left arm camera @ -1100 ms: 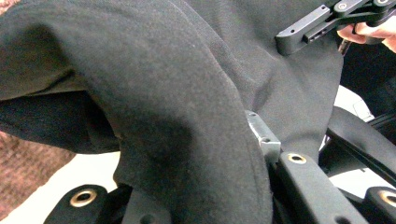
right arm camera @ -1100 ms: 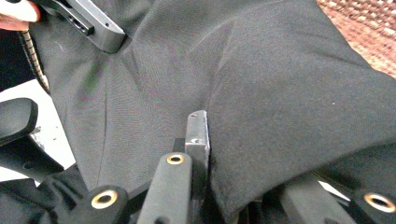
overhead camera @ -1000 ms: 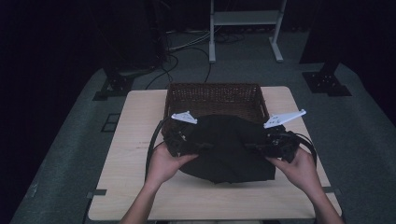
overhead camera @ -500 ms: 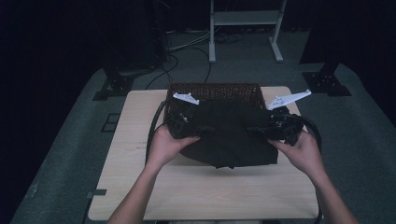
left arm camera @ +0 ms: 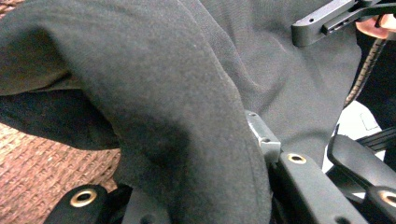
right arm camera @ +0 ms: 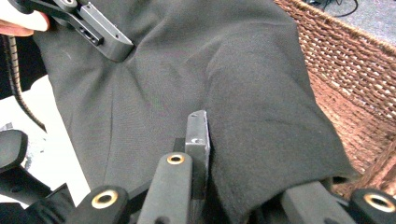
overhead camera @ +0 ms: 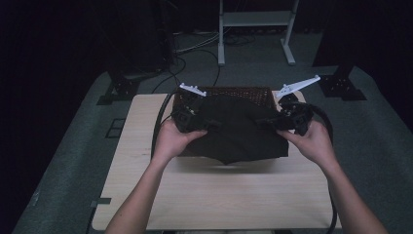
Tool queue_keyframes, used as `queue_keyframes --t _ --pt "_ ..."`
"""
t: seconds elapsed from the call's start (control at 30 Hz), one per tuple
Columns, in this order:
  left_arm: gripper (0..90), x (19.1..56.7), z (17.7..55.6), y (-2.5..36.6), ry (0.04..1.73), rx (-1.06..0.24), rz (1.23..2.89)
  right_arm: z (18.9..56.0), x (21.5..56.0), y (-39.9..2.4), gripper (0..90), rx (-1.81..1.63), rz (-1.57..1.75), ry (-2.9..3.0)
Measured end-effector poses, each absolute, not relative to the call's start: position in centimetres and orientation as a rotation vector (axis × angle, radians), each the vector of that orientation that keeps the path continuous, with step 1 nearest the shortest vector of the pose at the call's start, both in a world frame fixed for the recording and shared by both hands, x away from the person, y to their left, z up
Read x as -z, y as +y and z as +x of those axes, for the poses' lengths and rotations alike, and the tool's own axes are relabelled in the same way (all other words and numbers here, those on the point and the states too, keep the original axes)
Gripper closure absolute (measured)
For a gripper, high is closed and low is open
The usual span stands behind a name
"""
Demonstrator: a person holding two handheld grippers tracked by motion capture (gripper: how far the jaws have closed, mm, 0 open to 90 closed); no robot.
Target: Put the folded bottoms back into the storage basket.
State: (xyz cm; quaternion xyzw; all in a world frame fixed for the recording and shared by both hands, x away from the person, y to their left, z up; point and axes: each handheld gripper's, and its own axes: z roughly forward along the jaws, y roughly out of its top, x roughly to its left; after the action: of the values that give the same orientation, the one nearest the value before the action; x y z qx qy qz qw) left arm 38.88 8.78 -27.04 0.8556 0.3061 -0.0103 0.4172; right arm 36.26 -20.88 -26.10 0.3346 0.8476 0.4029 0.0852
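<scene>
Spanning both hand-held grippers, left (overhead camera: 207,122) and right (overhead camera: 265,119) each pinching an end, the folded black cloth (overhead camera: 238,129) hangs crosswise just short of the wicker basket (overhead camera: 243,91) at the counter's (overhead camera: 219,195) far edge.

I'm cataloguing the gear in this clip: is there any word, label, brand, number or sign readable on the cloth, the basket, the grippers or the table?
None: no readable text anywhere.
The black cloth is plain, with no tag or print showing.
The wicker basket and the table bear no label.
The left gripper and right gripper show bare black metal and brass rivets, without markings.
</scene>
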Motion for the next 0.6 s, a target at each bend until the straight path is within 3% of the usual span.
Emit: queue_keyframes --t 0.6 --pt "68.7 23.3 41.6 8.6 0.775 -0.02 2.145 38.6 22.5 -20.5 77.2 -1.192 0.997 2.481"
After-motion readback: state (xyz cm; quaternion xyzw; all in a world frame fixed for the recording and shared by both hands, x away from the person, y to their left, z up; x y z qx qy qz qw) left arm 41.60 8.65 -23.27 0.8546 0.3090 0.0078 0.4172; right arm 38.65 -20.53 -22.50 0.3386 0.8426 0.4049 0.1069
